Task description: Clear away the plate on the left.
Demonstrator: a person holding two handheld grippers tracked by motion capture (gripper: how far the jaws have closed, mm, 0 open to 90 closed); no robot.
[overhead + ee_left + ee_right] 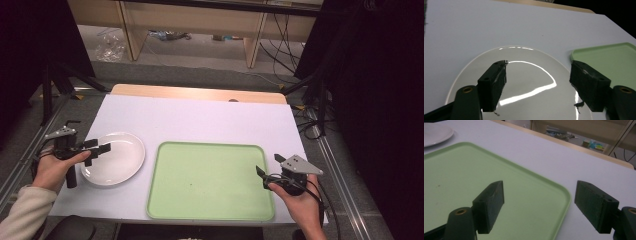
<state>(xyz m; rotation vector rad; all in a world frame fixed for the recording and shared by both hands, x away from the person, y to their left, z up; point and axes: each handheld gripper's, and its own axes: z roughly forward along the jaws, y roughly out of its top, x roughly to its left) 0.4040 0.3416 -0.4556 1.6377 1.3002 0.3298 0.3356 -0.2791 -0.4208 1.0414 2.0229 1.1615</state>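
A white round plate (120, 152) lies on the left of the white table, empty. My left gripper (101, 148) hovers over its left rim, open, with nothing between its jaws; in the left gripper view the plate (529, 75) spreads under the open jaws. A pale green tray (210, 180) lies empty at the middle. My right gripper (267, 167) is held open at the tray's right edge. In the right gripper view the tray's corner (499, 185) runs beneath the open jaws, and the plate (435, 133) shows at far left.
The white tabletop (200, 117) has bare room behind the plate and tray. Black stands and cables flank the table on both sides. Wooden furniture legs and cables stand on the floor beyond the far edge.
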